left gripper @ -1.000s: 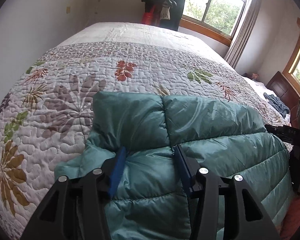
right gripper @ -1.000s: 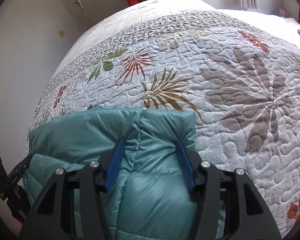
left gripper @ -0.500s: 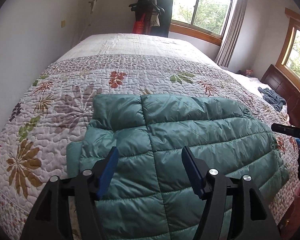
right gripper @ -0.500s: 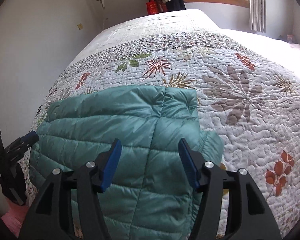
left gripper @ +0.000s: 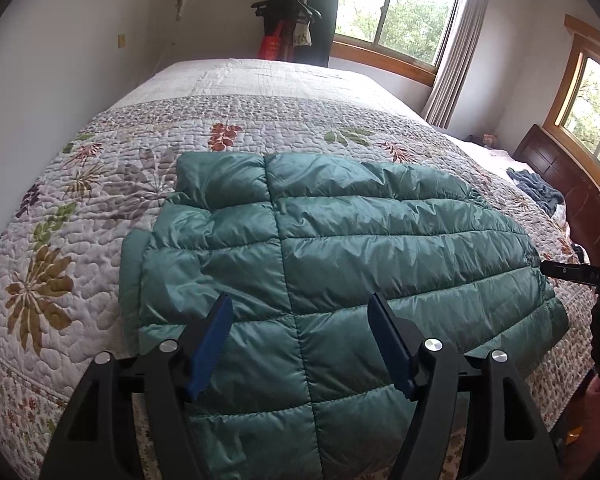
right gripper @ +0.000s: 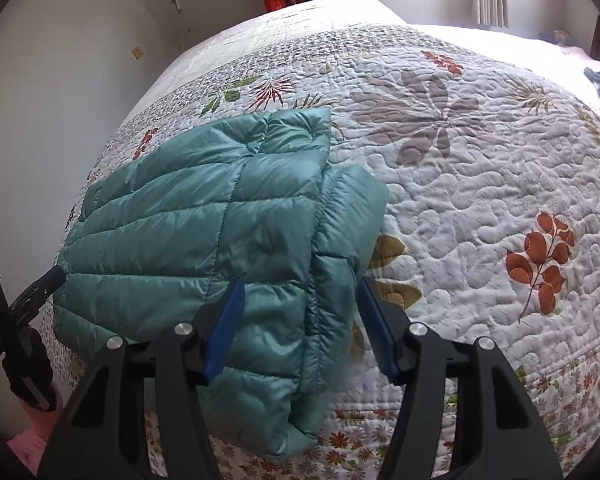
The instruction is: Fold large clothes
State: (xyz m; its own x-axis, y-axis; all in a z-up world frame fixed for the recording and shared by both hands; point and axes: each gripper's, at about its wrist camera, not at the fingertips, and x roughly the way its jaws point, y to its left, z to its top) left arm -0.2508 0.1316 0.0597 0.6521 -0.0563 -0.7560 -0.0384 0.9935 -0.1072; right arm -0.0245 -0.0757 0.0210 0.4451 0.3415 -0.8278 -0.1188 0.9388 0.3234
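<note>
A teal quilted puffer jacket [left gripper: 340,248] lies folded flat on the bed's near edge, its collar end toward the far side; the right wrist view shows the jacket [right gripper: 220,220] from its other side. My left gripper [left gripper: 300,324] hovers open above the jacket's near part, nothing between its blue pads. My right gripper [right gripper: 300,304] is open too, raised over the jacket's right edge where a folded sleeve shows. Each view catches the other gripper at the frame's edge: the right one [left gripper: 572,272] and the left one [right gripper: 40,284].
A floral quilted bedspread [left gripper: 140,148] covers the large bed. A coat rack with dark clothes and a red bag [left gripper: 296,20] stands at the far wall by a window. Blue clothing [left gripper: 540,192] lies near a wooden headboard at the right.
Both grippers have drawn back and up from the jacket; a second ago their fingers were low against its fabric. The jacket now lies folded and still, more of it in view.
</note>
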